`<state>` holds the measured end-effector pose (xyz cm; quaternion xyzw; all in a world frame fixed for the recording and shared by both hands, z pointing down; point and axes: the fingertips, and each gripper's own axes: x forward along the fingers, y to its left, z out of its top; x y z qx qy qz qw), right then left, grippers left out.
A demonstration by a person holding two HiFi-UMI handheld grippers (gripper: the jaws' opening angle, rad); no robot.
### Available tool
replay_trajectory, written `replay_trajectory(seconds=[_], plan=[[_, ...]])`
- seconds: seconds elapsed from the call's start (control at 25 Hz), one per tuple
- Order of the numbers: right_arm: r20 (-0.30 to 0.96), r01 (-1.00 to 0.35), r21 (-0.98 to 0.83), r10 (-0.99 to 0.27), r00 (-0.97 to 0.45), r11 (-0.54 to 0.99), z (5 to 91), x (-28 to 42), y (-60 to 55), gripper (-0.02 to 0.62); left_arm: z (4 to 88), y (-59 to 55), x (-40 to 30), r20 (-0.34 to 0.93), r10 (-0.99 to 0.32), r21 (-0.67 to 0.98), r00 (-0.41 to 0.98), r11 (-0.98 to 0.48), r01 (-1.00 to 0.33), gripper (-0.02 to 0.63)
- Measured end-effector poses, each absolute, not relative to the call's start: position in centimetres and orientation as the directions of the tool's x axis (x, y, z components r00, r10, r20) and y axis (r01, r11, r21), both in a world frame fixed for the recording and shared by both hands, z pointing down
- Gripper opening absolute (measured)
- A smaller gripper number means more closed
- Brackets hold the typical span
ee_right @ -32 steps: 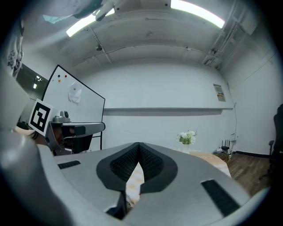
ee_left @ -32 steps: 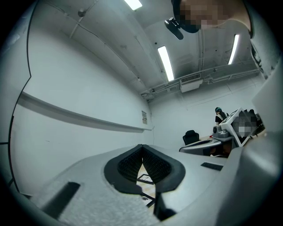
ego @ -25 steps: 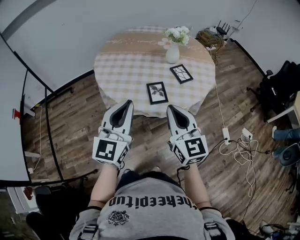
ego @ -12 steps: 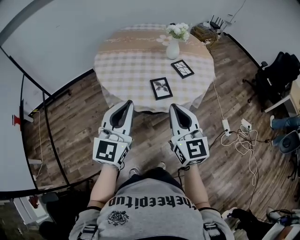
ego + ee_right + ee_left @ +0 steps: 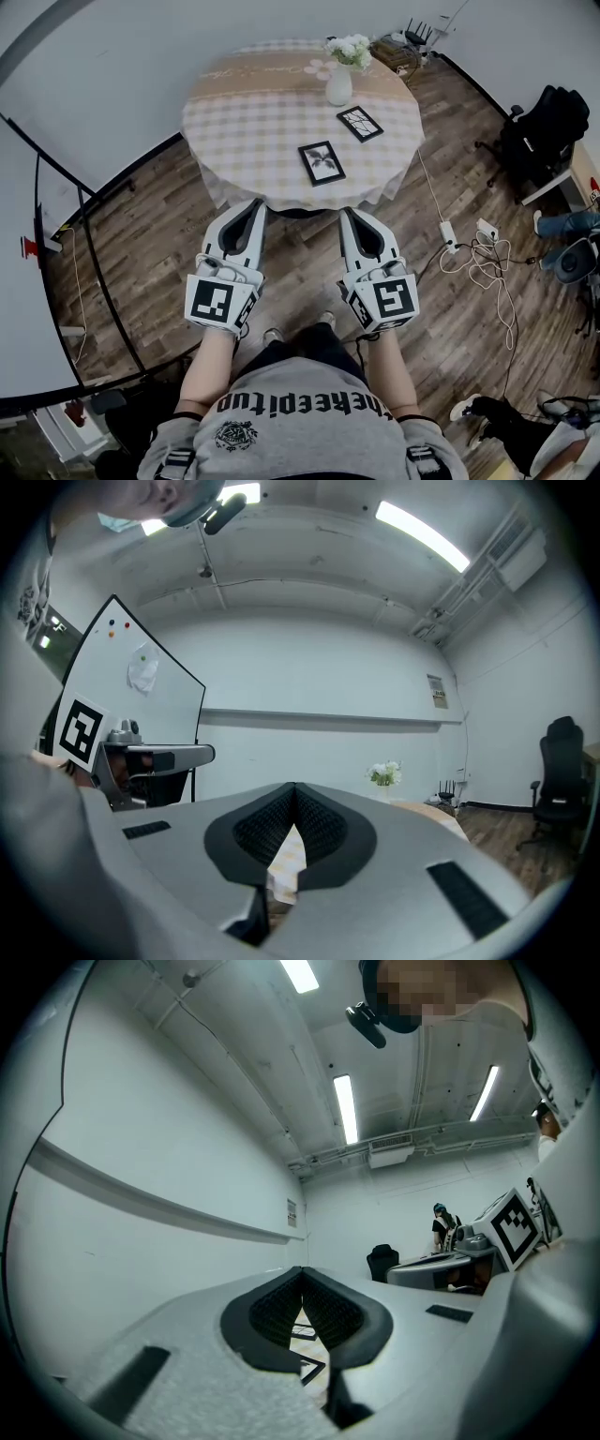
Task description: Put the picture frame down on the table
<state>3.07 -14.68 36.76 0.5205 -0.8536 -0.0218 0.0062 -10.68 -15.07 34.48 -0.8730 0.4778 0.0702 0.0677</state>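
Note:
Two black picture frames lie flat on the round table [image 5: 244,122] with its checked cloth: one near the front edge [image 5: 322,162], one further back to the right [image 5: 360,123]. A white vase of flowers [image 5: 339,82] stands behind them. My left gripper [image 5: 254,203] and right gripper [image 5: 348,214] hover side by side over the wooden floor, just short of the table's front edge. Both are shut and hold nothing. In the left gripper view the jaws [image 5: 302,1275] meet at the tips, with frame corners showing below. The right gripper's jaws [image 5: 293,790] also meet, with tablecloth showing beneath.
Cables and a power strip [image 5: 480,272] trail over the floor at the right. A black chair [image 5: 544,122] and another person's legs [image 5: 567,225] are at the far right. A router box [image 5: 398,49] sits behind the table. A black rail [image 5: 84,244] runs along the left.
The table and its frames have drifted up and away from the gripper tips in the head view, widening the floor gap. Both grippers stay shut and level.

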Motion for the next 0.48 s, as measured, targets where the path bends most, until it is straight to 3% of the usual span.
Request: replay_trajectory(seconds=[0.48], plan=[[-0.022, -0.900, 0.053, -0.901, -0.434, 0.432, 36.2, 2.3, -11.7, 0.005, 34.0, -12.8, -10.8, -0.196, -0.795, -0.055, 0.575, -0.576, -0.815, 0.015]])
